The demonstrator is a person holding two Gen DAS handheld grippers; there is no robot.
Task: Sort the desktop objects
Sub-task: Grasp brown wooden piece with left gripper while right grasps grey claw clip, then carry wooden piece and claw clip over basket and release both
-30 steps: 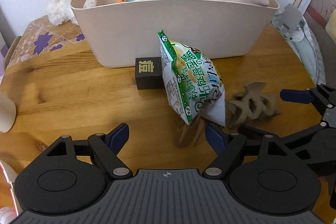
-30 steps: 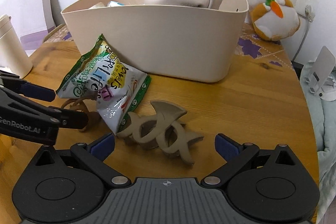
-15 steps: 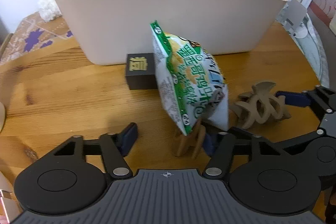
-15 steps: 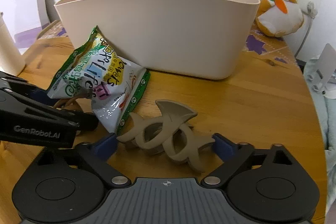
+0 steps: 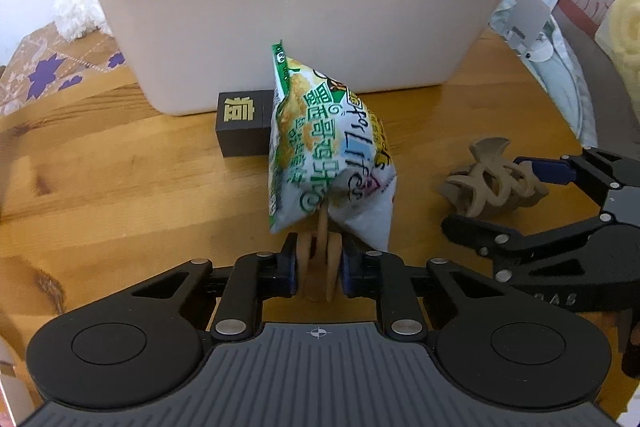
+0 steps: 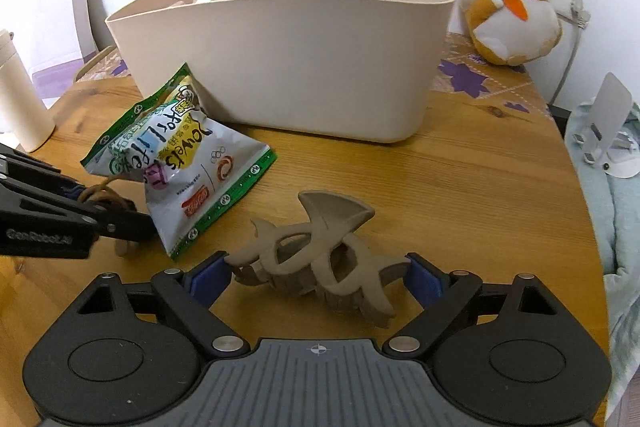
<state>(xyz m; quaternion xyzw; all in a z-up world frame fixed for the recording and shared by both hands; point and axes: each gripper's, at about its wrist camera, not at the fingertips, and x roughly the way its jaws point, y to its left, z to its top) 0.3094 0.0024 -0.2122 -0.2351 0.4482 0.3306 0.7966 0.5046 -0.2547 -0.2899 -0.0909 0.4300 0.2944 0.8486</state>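
Beige plastic tub [image 5: 304, 39] already held cloth and packets. On the wooden table [image 5: 120, 195] 4 items remained. Left gripper [image 5: 318, 263], jaws just closing, clamped tan hair ties [image 5: 320, 255] under the green-and-white snack bag [image 5: 320, 155]. Right gripper [image 6: 318, 273] bracketed the taupe claw hair clip [image 6: 320, 259]; contact unclear. Only the left view showed the black box [image 5: 242, 123].

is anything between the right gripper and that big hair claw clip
Nothing visible. The hair claw clip lies on the table directly between the right gripper's blue pads, both at its ends. The snack bag lies off to the left, clear of it.
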